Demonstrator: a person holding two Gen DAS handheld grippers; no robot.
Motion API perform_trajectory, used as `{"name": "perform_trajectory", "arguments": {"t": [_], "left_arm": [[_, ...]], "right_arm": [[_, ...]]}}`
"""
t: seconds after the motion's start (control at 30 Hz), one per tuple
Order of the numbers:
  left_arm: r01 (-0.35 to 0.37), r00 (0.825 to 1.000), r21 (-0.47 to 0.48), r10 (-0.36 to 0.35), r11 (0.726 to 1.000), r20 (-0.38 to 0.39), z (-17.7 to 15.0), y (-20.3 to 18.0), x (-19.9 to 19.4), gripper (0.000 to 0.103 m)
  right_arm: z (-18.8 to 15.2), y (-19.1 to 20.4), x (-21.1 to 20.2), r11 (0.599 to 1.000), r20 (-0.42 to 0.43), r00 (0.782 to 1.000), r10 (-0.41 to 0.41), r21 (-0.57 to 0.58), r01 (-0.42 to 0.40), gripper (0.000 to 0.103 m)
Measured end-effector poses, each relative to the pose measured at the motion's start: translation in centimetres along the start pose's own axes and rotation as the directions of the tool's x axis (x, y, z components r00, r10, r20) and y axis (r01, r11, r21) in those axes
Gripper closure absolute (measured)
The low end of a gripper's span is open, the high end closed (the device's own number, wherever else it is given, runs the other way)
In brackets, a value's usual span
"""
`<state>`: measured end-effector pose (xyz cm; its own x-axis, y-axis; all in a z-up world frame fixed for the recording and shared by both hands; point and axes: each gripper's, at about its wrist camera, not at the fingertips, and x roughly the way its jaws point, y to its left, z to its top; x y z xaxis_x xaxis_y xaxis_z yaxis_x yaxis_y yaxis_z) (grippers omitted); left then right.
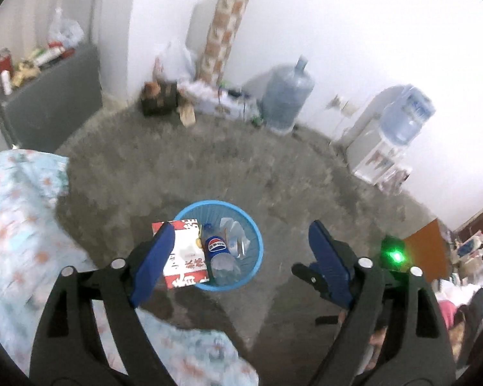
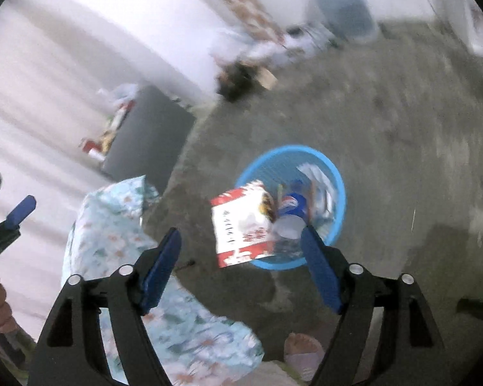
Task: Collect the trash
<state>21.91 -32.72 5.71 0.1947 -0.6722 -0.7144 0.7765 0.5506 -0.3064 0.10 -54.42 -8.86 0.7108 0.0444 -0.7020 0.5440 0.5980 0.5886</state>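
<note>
Left gripper [image 1: 238, 241]: fingers spread wide, pinching nothing, above the bin.
Right gripper [image 2: 241, 244]: fingers spread apart, empty.
Blue trash basket [image 1: 256, 231]: on the concrete floor [image 1: 177, 167], right of the floral bedding [image 1: 16, 225].
Trash inside: one Pepsi bottle [image 1: 217, 247], one red-and-white carton [image 1: 185, 257] leaning over the left rim, crumpled clear plastic [image 1: 236, 234] at the far side.
Left view only: two water jugs, one on the floor [image 1: 286, 96], one on a dispenser [image 1: 402, 119].
Right view only: a bare foot [image 2: 302, 347] at the near edge.
</note>
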Motion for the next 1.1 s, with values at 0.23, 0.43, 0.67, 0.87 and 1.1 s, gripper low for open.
{"name": "perform_trajectory", "arguments": {"t": [0.23,0.43,0.67,0.87,1.1], "left_arm": [[-0.057,0.973,-0.126,0.083,0.99,0.215,-8.2,1.5,-14.4,0.013],[-0.217,0.915,-0.314,0.304,0.924,0.265,-16.2,3.4,-21.8,0.011],[-0.452,0.785,-0.533,0.602,0.716,0.143,-23.4,6.3,-26.4,0.009],[-0.577,0.666,-0.523,0.732,0.627,0.143,-26.6,5.5,-28.0,0.009],[-0.647,0.661,-0.516,0.75,0.56,-0.014,-27.3,5.4,-25.6,0.009]], "right_arm": [[-4.2,12.2,-7.6,0.937,0.077,0.996,0.051,-0.35,-0.021,0.012],[-9.5,19.4,-11.6,0.847,0.115,0.99,0.08,-0.532,-0.007,0.007],[-14.8,23.8,-13.7,0.728,0.087,0.994,0.069,-0.685,0.009,0.007],[-17.9,25.1,-15.9,0.654,0.174,0.984,0.034,-0.748,0.11,0.007],[-18.1,23.1,-14.6,0.684,0.119,0.992,-0.045,-0.72,0.118,0.007]]}}
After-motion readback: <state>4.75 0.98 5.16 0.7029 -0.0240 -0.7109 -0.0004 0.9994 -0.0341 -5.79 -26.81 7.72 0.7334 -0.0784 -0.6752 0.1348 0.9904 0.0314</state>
